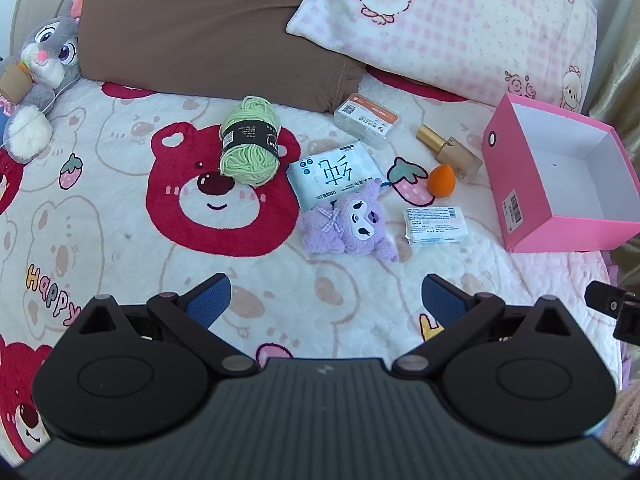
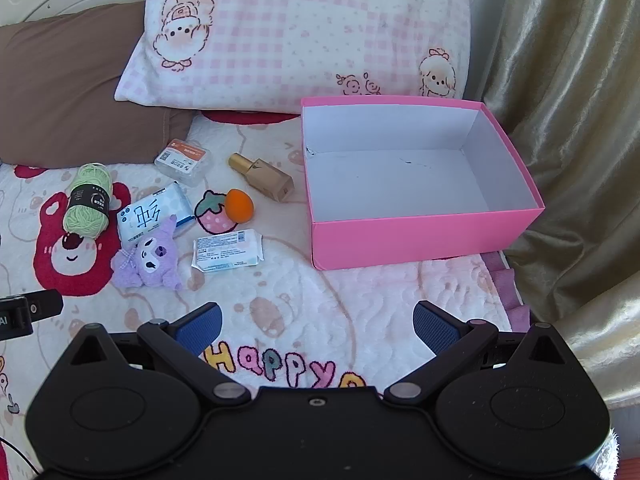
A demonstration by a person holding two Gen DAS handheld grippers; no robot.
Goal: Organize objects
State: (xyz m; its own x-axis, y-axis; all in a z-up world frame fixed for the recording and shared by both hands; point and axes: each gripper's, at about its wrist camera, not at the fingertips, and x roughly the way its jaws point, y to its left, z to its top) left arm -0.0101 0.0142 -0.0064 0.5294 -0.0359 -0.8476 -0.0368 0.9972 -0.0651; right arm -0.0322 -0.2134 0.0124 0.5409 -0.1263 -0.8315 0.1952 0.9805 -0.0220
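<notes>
From the left wrist, our left gripper hovers low over the bedspread, jaws spread wide and empty — the purple plush lies just beyond them, the pink box far right.

From the right wrist, our right gripper hovers likewise, wide apart, holding nothing — the box sits ahead, the plush to its left.

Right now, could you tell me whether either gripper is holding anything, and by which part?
Nothing is held: the left gripper and the right gripper are both open above the blanket.
</notes>
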